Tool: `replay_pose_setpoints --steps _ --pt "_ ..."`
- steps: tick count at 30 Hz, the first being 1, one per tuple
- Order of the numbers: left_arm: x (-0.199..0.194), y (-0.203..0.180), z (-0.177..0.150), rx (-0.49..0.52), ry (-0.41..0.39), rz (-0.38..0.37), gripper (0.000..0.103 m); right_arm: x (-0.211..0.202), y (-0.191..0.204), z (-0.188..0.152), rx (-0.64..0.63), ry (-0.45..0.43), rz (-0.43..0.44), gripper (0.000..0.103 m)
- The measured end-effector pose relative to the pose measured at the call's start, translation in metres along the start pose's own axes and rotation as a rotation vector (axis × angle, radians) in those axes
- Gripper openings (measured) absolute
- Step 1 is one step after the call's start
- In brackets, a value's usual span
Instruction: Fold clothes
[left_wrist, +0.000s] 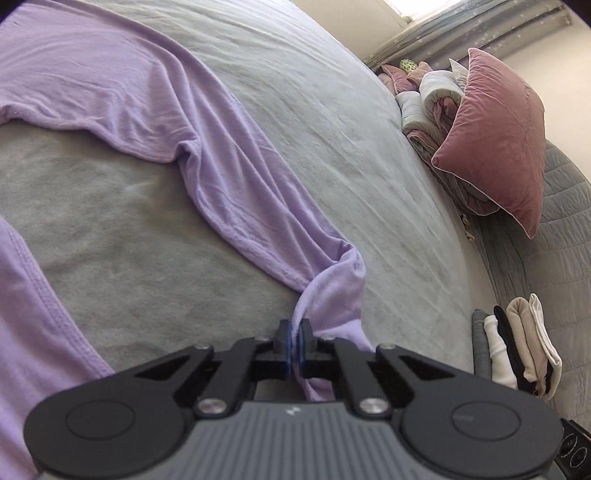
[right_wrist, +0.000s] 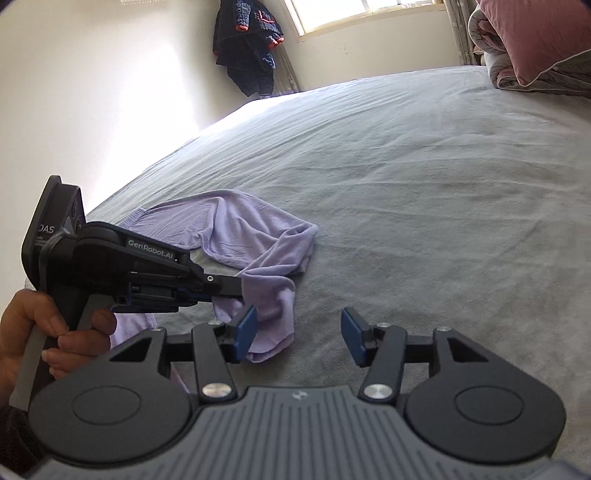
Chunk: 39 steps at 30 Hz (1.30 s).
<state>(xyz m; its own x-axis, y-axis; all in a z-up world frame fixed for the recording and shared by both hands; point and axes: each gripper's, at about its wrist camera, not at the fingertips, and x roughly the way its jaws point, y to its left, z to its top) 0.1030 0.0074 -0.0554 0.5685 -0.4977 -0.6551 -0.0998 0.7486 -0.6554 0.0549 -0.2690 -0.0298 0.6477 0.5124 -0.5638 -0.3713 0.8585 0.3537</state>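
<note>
Left wrist cam first: your left gripper w/ the blue pads has its fingers pinched tight together on a bunched end of the soft lilac knit garment. From the pinch the fabric runs up and to the left across the grey bedspread as a long twisted band, then widens out flat toward the top left corner. Another lilac bit w/ a stitched hem sits at the left edge, can't tell if it's the same piece. On the right there's a dusty-pink velvet cushion leaning on a rolled-up grey and pink quilt, and lower right a small stack of folded clothes in grey, white, black and beige.

Right wrist cam: your right gripper is spread wide, nothing between the blue pads, hovering just over the bedspread. The left pad sits right beside a hanging fold of the lilac garment, can't tell if it's touching. The garment lies crumpled on the near-left part of the bed. Your left hand grips the handle of the other gripper, whose tip is buried in the fabric. Dark blue jacket w/ red trim hangs in the far corner by the window.
</note>
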Motion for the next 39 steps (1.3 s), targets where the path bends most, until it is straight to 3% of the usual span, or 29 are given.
replay_pose_setpoints --steps 8,12,14,19,20,23,28,39 --pt "-0.003 0.005 -0.003 0.034 -0.021 0.011 0.005 0.018 0.008 -0.001 -0.028 -0.006 -0.044 0.055" --pt "-0.003 0.004 -0.006 0.059 -0.037 0.018 0.005 0.032 0.015 0.000 -0.064 -0.003 -0.054 0.049" --pt "-0.002 0.005 -0.006 0.066 -0.042 0.015 0.005 0.038 0.020 -0.001 -0.084 -0.003 -0.065 0.044" --pt "-0.002 0.000 -0.007 0.109 -0.045 0.030 0.006 0.044 0.026 -0.001 -0.110 0.021 -0.057 0.004" --pt "-0.002 -0.003 -0.007 0.127 -0.045 0.039 0.005 0.042 0.026 -0.001 -0.113 0.021 -0.059 0.001" --pt "-0.001 -0.012 -0.007 0.174 -0.045 0.063 0.007 0.038 0.028 0.000 -0.127 0.010 -0.080 0.001" --pt "0.001 -0.028 -0.008 0.223 -0.046 0.077 0.023 0.023 0.025 0.003 -0.159 -0.026 -0.146 0.001" --pt "0.007 -0.062 -0.020 0.285 -0.008 0.006 0.036 -0.015 -0.006 0.011 -0.144 -0.112 -0.332 0.000"
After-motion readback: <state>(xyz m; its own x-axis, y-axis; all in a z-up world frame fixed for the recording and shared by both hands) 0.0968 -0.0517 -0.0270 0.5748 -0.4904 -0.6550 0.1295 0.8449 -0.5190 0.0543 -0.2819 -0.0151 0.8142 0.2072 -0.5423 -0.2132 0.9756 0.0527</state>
